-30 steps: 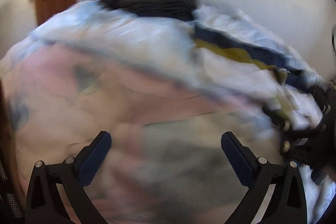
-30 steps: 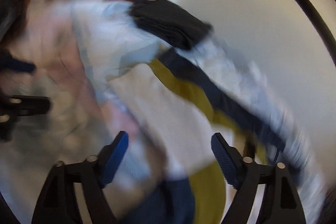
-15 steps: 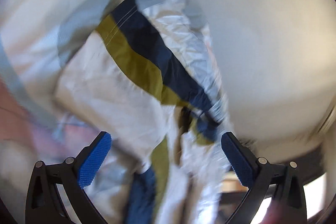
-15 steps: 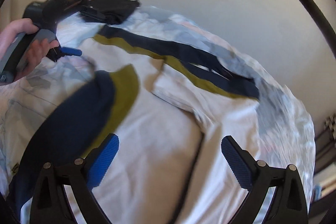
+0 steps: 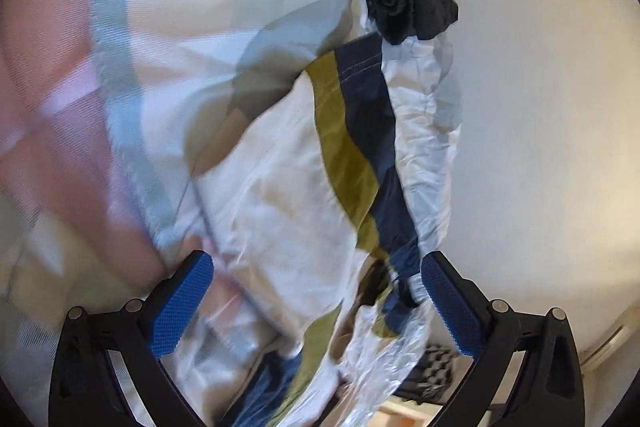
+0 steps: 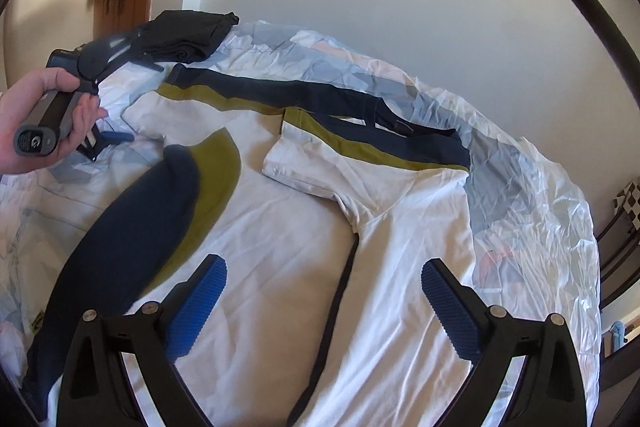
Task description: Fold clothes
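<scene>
White T-shirt [image 6: 280, 227], soft creased cotton with curved olive and navy bands, lies spread flat on bed [image 6: 540, 187] over crinkled pastel geometric cover. Folded dark ribbed garment [image 6: 184, 35] at far corner. Right claw [image 6: 322, 303] jaws apart above shirt, just widened, nothing between. Left claw [image 5: 318, 301] jaws apart, empty, gripped by hand [image 6: 36, 123].

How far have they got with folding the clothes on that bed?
Done: a dark garment sits folded at the bed's far corner. In hand: a white shirt with navy and olive bands lies spread on the bedspread, one sleeve lying in across the body. Both the left gripper and right gripper have open jaws, holding nothing. Left: the rest of its folds.
</scene>
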